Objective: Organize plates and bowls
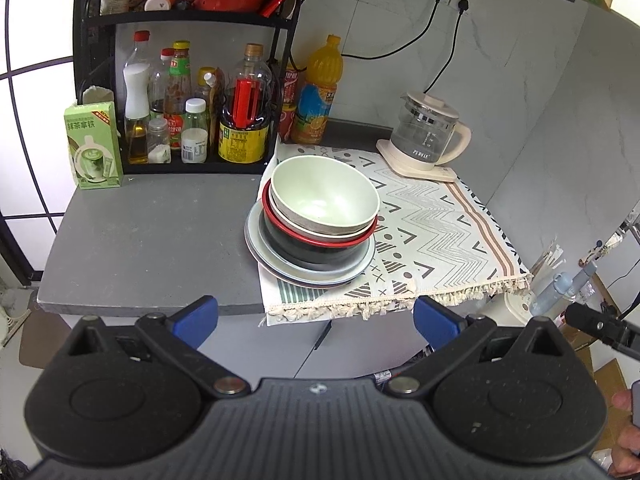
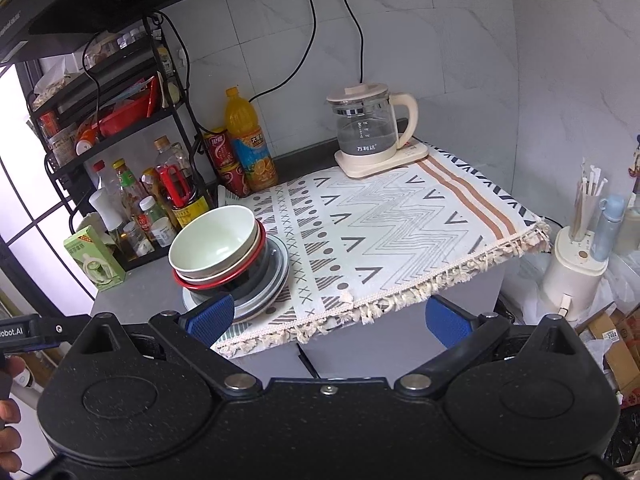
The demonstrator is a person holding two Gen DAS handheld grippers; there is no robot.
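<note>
A stack of dishes stands at the left edge of a patterned cloth [image 1: 436, 220] [image 2: 384, 232]. On top is a pale green bowl [image 1: 324, 196] [image 2: 214, 240]. It sits inside a beige bowl, which nests in a red-rimmed black bowl [image 1: 316, 246] [image 2: 240, 276]. Grey plates [image 1: 280, 268] [image 2: 276, 276] lie underneath. My left gripper [image 1: 316, 320] is open and held back from the counter's front edge, with nothing between its blue pads. My right gripper [image 2: 330, 316] is open too, in front of the counter, its left pad [image 2: 212, 316] overlapping the plates in view.
A black rack [image 1: 192, 80] [image 2: 112, 128] full of bottles stands at the back left, with a green carton [image 1: 94, 144] [image 2: 94, 256] beside it. An orange drink bottle [image 1: 320, 92] [image 2: 250, 140] and a glass kettle [image 1: 428, 132] [image 2: 372, 128] stand at the back. Beyond the counter's right edge is a white appliance [image 2: 572, 276].
</note>
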